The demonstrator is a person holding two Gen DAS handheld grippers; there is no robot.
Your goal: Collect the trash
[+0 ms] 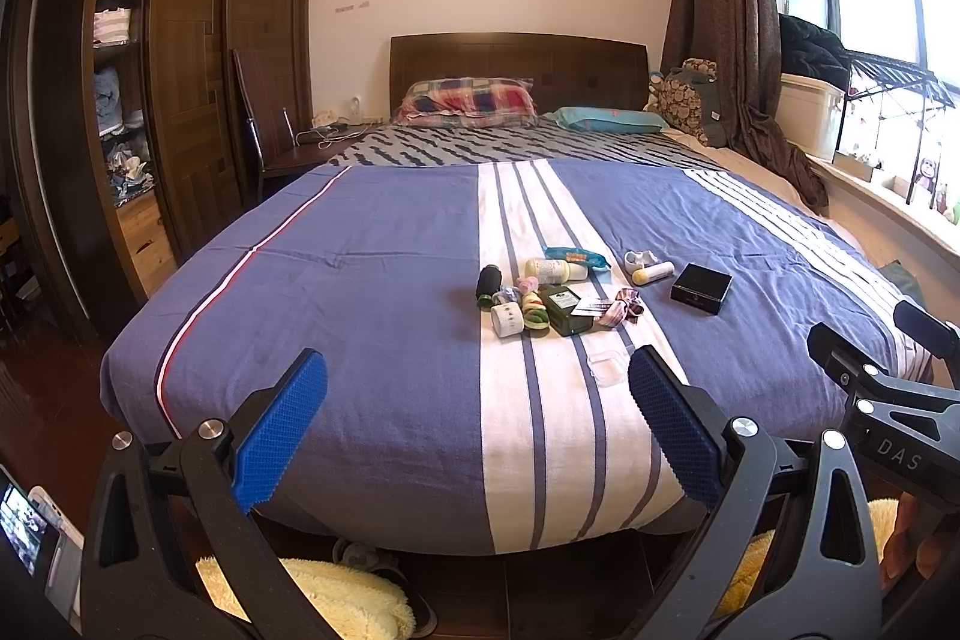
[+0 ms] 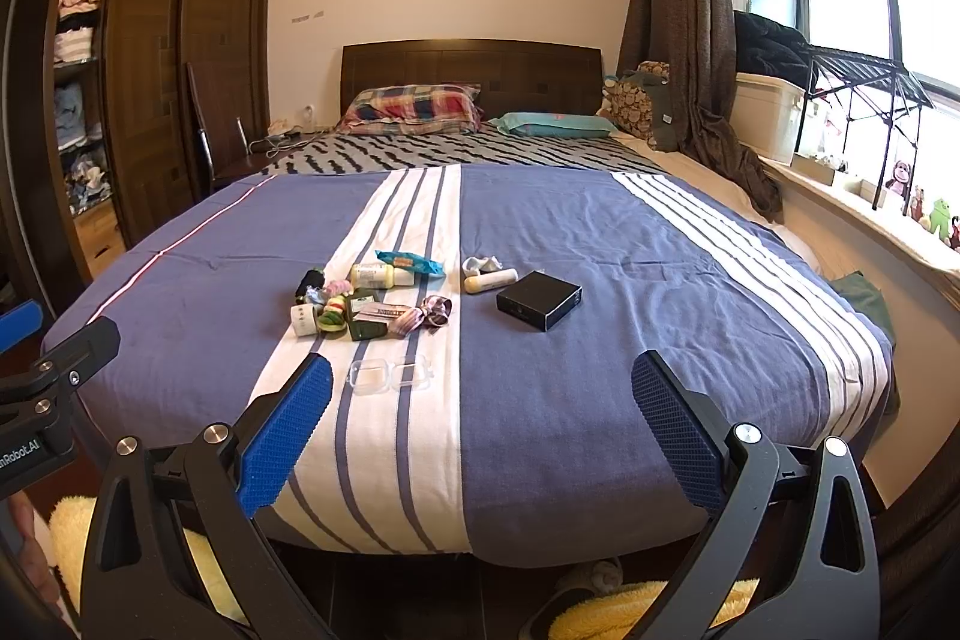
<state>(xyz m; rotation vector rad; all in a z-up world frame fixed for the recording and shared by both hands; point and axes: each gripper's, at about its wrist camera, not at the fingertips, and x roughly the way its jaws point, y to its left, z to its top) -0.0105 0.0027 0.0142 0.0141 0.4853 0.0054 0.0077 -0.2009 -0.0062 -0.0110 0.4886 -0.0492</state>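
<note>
2 pillows (image 2: 414, 109), 1 black box (image 2: 539, 300), 1 clear case (image 2: 391, 374).

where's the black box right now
The black box lies on the blue part of the bedspread, right of the pile of small items, nearest the yellow-capped tube.

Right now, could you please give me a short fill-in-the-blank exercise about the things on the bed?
1. The black box lies on the ___ part of the cover.
2. The clear plastic case lies ___, lid flat.
3. Both grippers, left gripper and right gripper, are ___.

Missing words: blue; open; open
</note>
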